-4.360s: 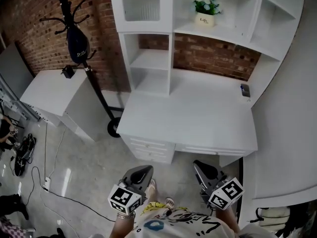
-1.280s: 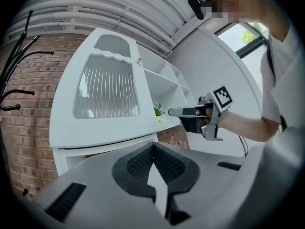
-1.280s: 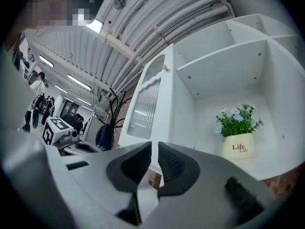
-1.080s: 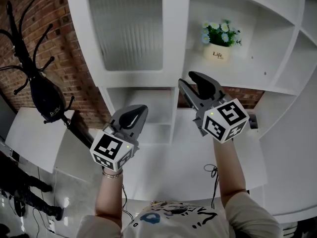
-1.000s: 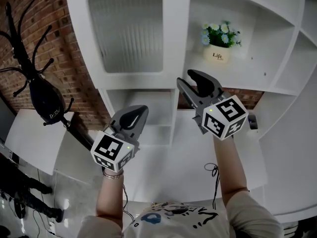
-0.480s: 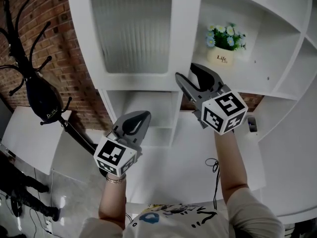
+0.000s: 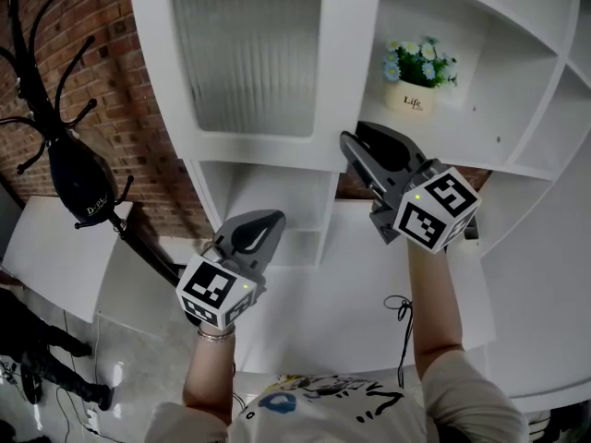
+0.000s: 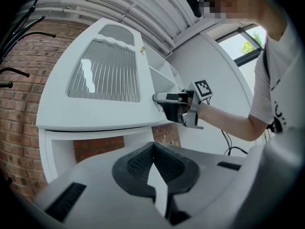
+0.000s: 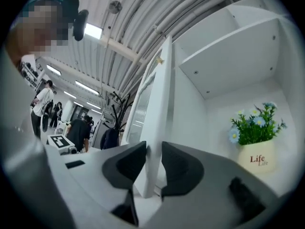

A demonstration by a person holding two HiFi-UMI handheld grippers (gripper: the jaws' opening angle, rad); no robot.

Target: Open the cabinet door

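Note:
The white cabinet door (image 7: 245, 53) with a ribbed glass pane hangs at the upper left of the shelf unit. My right gripper (image 7: 355, 146) is at the door's lower right corner. In the right gripper view the door's edge (image 9: 159, 109) runs up between the two jaws of the right gripper (image 9: 153, 151), which are closing with their pads against it. My left gripper (image 7: 249, 233) hangs lower, in front of the open shelf below the door, shut and empty (image 8: 153, 149). The left gripper view shows the door (image 8: 105, 75) and the right gripper (image 8: 159, 98) at its corner.
A flower pot (image 7: 411, 95) stands in the open compartment right of the door, close to the right gripper, and also shows in the right gripper view (image 9: 257, 159). A white desk top (image 7: 342, 275) lies below. A black coat rack (image 7: 55, 90) stands at the left against the brick wall.
My right gripper has shifted a little right and up onto the door's lower right corner, and its jaws have narrowed around the edge. The left gripper has hardly moved.

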